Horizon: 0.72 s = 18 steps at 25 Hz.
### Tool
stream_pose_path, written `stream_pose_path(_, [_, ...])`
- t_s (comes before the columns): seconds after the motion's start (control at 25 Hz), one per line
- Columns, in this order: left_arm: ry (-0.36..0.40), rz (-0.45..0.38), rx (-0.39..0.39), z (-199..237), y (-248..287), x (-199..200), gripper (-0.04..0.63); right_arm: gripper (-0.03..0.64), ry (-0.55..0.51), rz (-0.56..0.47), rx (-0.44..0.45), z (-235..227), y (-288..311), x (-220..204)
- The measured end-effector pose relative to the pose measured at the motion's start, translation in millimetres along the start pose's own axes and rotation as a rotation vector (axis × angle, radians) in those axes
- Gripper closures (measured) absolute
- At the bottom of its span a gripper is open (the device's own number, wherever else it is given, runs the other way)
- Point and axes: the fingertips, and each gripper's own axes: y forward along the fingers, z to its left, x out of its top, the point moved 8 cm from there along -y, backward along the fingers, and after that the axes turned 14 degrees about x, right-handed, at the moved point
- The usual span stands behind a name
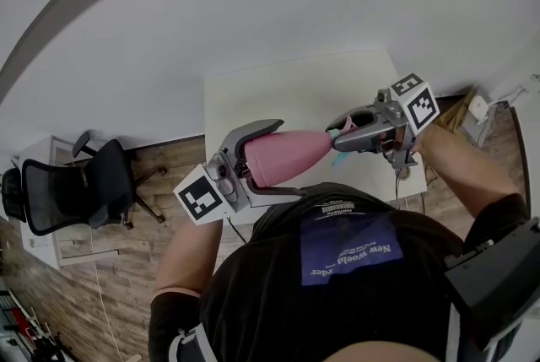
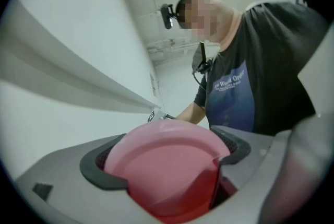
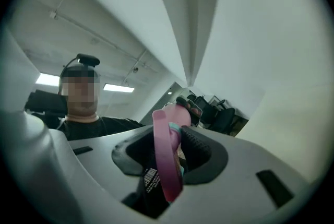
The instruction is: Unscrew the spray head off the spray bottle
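Two grippers share one pink spray bottle, held level in the air in front of us, above the near edge of the white table and touching nothing else. Our left gripper is clamped across the wide bottom end of the body, both dark pads pressed against the rounded pink wall. Our right gripper has its jaws closed in on the spray head, whose pink trigger stands edge-on between the pads with a teal part showing just beneath. We judge the bottle to be light moulded plastic: smooth and round, so it may slip or spin inside the left pads once we twist, and thin enough to give if squeezed hard. The broad body looks like the right place to hold it steady. On the head, the firmer hold would be the collar at the neck, since a trigger is hinged and may flex instead of passing the turn on. As for contents, the wall is see-through in the left gripper view and its lower part reads darker red, but we cannot tell whether that is liquid or only shadow and thicker plastic. If there is liquid, a bottle lying level could spill once the thread lets go.
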Motion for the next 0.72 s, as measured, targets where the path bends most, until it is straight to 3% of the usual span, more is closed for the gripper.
stream_pose_path(0.08, [-0.177, -0.040, 0.013, 6, 0, -2, 0.089, 0.488, -0.103, 0.047, -0.043, 5, 3, 3])
stream_pose_path(0.36, [-0.615, -0.117, -0.021, 24, -2, -17, 0.089, 0.488, -0.478, 0.223, -0.178, 25, 16, 13])
stream_pose_path(0.52, [-0.767, -0.146, -0.038, 25, -3, -23, 0.089, 0.488, -0.661, 0.329, -0.229, 36, 23, 15])
stream_pose_path(0.72, [-0.930, -0.174, -0.065, 22, -1, -33, 0.089, 0.488, -0.805, 0.484, -0.263, 48, 26, 9])
